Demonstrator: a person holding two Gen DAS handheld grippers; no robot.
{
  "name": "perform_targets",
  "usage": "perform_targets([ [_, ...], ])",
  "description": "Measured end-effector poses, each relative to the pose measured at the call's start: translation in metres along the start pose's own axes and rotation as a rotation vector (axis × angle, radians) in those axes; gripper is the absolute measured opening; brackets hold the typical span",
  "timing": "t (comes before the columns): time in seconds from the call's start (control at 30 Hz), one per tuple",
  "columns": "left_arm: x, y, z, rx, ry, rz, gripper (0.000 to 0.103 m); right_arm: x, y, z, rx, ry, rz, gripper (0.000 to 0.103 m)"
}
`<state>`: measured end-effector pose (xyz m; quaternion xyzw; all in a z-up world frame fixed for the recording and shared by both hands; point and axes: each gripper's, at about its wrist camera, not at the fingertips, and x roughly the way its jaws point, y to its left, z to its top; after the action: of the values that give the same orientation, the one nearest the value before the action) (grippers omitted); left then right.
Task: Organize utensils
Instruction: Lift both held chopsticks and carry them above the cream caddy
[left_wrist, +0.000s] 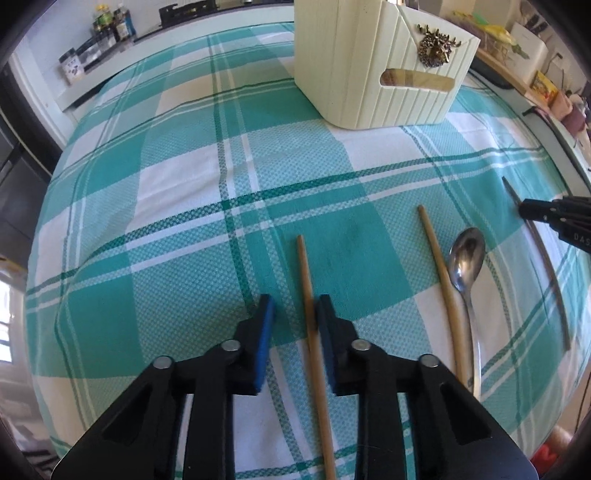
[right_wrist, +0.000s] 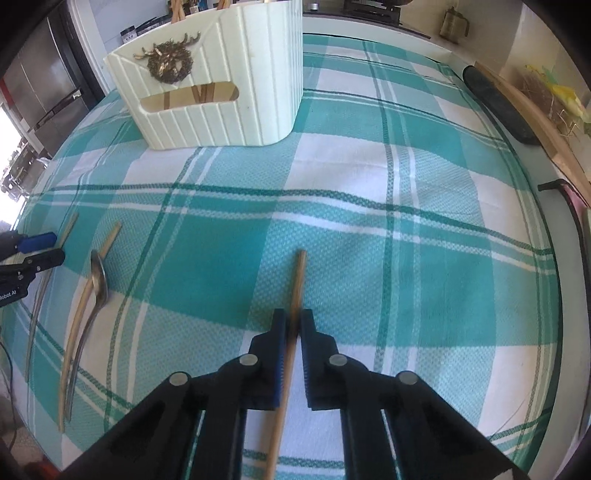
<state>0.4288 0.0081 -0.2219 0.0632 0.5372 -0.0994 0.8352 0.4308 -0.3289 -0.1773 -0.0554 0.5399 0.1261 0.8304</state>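
Gripping a thin round wooden chopstick (right_wrist: 293, 317), the right tongs (right_wrist: 293, 325) are clamped shut (left tongs (left_wrist: 295, 314) stand apart around another wooden chopstick (left_wrist: 308, 295)) above the woven teal-checked tablecloth (right_wrist: 369, 221).

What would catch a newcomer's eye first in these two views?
The teal-and-white checked cloth fills both views, and a cream ribbed utensil holder with a brass stag ornament stands at its far side. Nearer, a steel spoon lies beside a wooden chopstick, while the right gripper is shut on a second chopstick.
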Motion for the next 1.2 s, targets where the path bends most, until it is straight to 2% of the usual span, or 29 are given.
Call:
perform_targets([
  [0.03, 0.000, 0.002, 0.000, -0.014, -0.003, -0.023, 0.006, 0.001, -0.002, 0.001, 0.013, -0.015, 0.008, 0.007],
  [0.1, -0.004, 0.005, -0.003, -0.050, -0.013, -0.053, 0.005, 0.000, -0.006, 0.001, 0.041, -0.050, 0.025, 0.007],
  [0.2, -0.030, 0.009, -0.006, -0.071, -0.086, -0.055, 0.004, -0.019, -0.011, -0.004, 0.085, -0.125, 0.081, 0.006],
  [0.47, -0.142, 0.014, -0.022, -0.100, -0.348, -0.151, 0.004, -0.136, 0.005, -0.021, 0.026, -0.414, 0.174, 0.006],
  [0.67, -0.192, 0.022, -0.031, -0.133, -0.486, -0.198, 0.004, -0.189, 0.016, -0.036, -0.015, -0.551, 0.156, 0.007],
  [0.87, -0.208, 0.023, -0.034, -0.144, -0.539, -0.224, 0.004, -0.208, 0.025, -0.039, -0.022, -0.626, 0.157, 0.007],
  [1.2, -0.223, 0.026, -0.036, -0.136, -0.568, -0.217, 0.004, -0.223, 0.036, -0.027, -0.064, -0.657, 0.144, 0.007],
])
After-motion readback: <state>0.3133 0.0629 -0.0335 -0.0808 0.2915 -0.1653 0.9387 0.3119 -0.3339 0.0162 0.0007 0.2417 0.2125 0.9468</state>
